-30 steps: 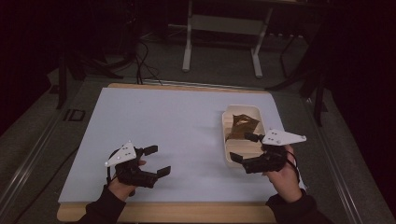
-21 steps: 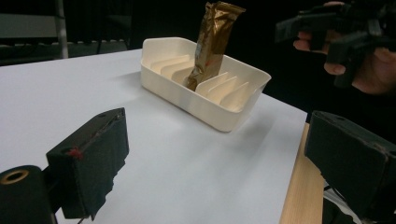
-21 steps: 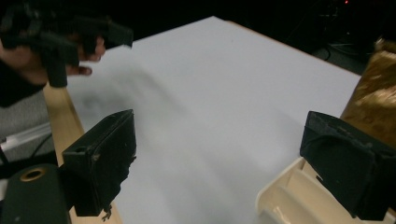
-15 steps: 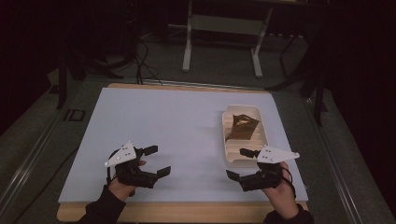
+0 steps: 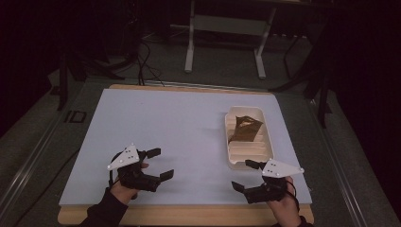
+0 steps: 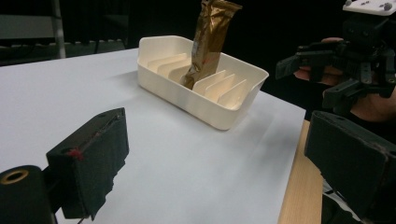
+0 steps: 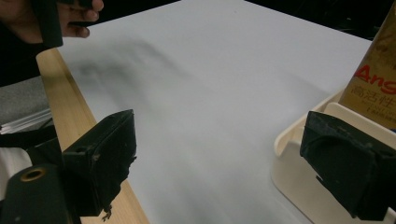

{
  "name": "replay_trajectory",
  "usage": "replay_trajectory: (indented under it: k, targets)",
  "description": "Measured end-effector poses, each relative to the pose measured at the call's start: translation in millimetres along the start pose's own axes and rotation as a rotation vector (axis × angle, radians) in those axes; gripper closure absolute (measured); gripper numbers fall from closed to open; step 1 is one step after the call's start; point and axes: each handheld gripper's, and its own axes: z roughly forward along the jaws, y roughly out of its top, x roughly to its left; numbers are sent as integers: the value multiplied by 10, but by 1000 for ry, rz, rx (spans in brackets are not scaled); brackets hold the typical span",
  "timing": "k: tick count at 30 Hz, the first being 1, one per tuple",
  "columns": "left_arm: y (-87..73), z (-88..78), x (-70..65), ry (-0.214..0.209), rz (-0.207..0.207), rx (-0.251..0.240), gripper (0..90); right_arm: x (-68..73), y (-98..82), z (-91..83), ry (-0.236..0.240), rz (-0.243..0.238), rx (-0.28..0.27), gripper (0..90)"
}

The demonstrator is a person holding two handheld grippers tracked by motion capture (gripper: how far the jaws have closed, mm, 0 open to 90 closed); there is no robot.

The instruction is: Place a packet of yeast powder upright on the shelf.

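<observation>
At the near edge of the white table [image 5: 179,132], the left gripper [image 5: 158,164] and the right gripper [image 5: 246,176] both hover with jaws spread wide, holding nothing. Farther off on the right sits one cream slotted tray [image 5: 267,153], with one brown packet [image 5: 245,128] leaning upright in a far slot. It looks like a rest between steps; any next pick would call for a reach forward to the packet.

The right gripper [image 5: 247,175] has drawn back from the tray [image 5: 231,137] — now near the table edge.
</observation>
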Motion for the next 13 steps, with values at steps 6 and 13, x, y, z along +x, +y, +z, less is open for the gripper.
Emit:
replay_trajectory:
  k: [6,13]
  targets:
    - [-11,15,-5,-2,8,5,72,15,-28,36,-3,-27,13,107]
    - [-25,33,-14,-5,15,12,72,14,-37,41,3,-36,12,107]
